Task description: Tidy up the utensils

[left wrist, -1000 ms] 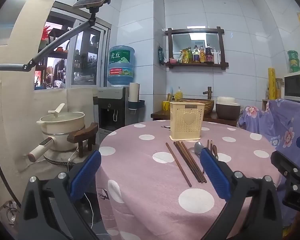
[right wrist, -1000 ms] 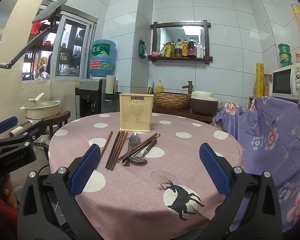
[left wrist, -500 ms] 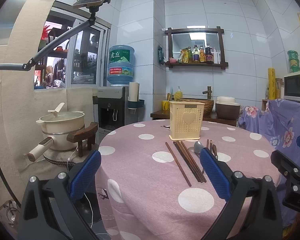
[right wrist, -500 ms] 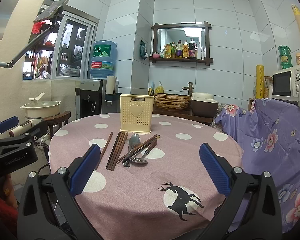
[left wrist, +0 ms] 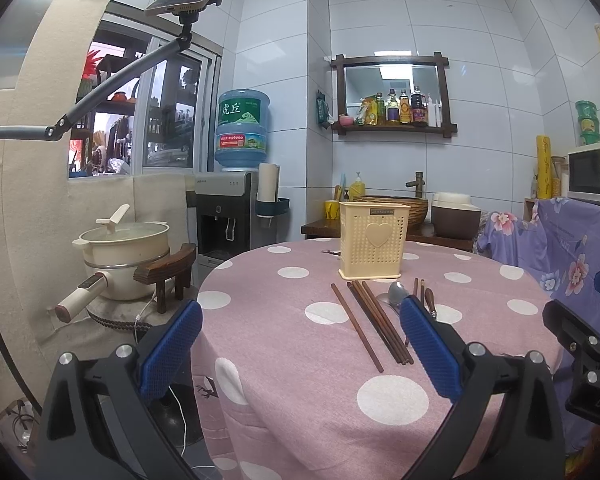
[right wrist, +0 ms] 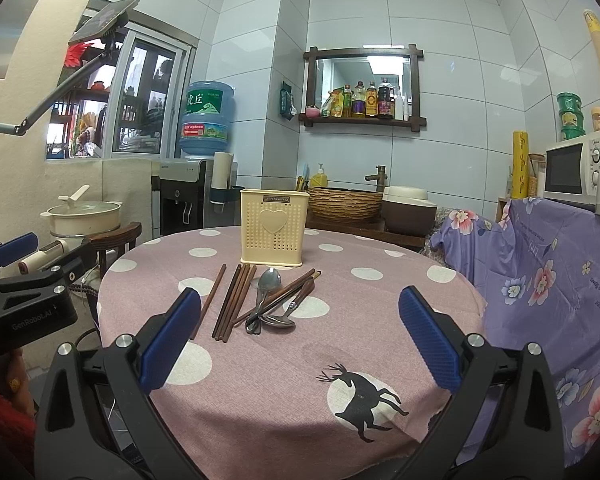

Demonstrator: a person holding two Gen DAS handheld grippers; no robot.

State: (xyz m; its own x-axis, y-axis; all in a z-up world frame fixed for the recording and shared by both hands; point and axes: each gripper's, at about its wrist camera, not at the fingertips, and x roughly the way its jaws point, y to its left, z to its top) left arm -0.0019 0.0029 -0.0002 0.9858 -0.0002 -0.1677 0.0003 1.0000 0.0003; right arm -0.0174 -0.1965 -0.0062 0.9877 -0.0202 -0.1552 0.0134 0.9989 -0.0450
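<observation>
Round bench (right wrist: pixel 260 380) under a woven pink cloth with white polka dots and a black deer print near the edge. Toward the far side, upright, a cream plastic utensil holder (right wrist: pixel 274 232), boxy, perforated, with a raised heart on its face. Just in front of it, flat on the cloth, slim dark wooden chopsticks (right wrist: pixel 232 300) in a loose parallel bundle, one stray stick a little to the left. Right beside them, overlapping in a small heap, shiny metal spoons (right wrist: pixel 269 282) crossed by more wooden sticks.

Left gripper (left wrist: pixel 300 350): black frame, blue knurled fingers (left wrist: pixel 172 348) spread wide, nothing held, nothing touched; chopsticks (left wrist: pixel 374 320) visible between the fingers, farther off, holder (left wrist: pixel 374 242) beyond.

Right gripper (right wrist: pixel 300 340): same build, blue fingers (right wrist: pixel 428 340) equally wide apart and empty, clear of the cloth; heap of utensils centred between them, farther off.
</observation>
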